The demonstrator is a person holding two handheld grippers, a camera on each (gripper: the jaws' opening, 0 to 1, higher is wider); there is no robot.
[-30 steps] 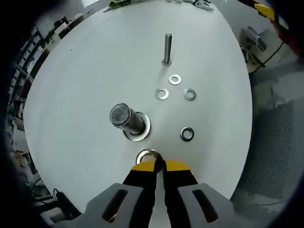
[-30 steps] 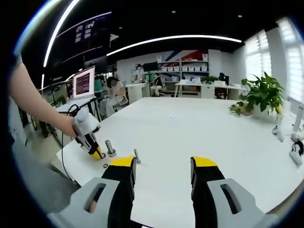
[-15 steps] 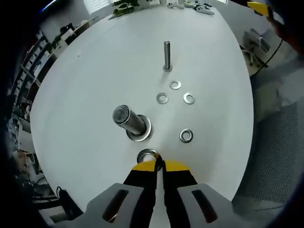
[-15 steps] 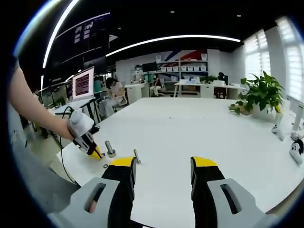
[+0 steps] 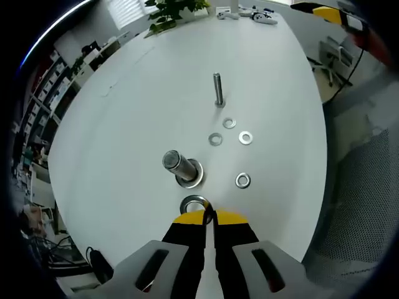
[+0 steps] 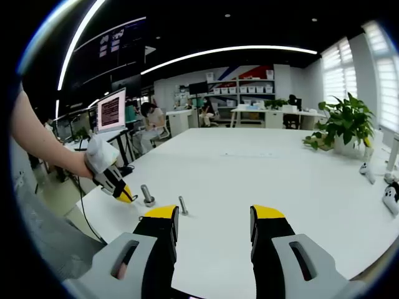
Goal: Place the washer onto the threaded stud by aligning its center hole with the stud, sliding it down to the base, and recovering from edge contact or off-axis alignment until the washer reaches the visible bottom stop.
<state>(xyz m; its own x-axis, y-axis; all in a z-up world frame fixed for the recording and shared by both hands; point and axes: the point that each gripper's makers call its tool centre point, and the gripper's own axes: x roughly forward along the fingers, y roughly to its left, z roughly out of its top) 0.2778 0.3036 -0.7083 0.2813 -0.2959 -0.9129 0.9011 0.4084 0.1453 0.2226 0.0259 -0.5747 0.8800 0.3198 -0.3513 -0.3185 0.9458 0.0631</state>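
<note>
Washer (image 5: 194,204) is pinched by its near edge in the left gripper (image 5: 209,217), jaws closed on it, ring lying roughly flat ahead of the yellow tips. It sits just short of the thick stud (image 5: 179,166) and off its axis; the hole is not over the stud top. Whether the washer touches the table (image 5: 137,112) I cannot tell.

The thick stud stands on the table with a washer-like ring (image 5: 192,176) already around its base. Beyond it, four loose washers lie flat: one (image 5: 243,180) to the right of the stud, then three in a cluster (image 5: 216,139) (image 5: 245,137) (image 5: 229,123). Past those stands a thin stud (image 5: 218,89), upright.

In the right gripper view, the left gripper (image 6: 124,194) hangs above the table's near-left corner, held by a hand (image 6: 87,163), beside the thick stud (image 6: 147,195) and the thin stud (image 6: 182,205).

Right gripper (image 6: 214,227): jaws wide apart, holding nothing, over the table (image 6: 262,168) and well apart from the studs.
</note>
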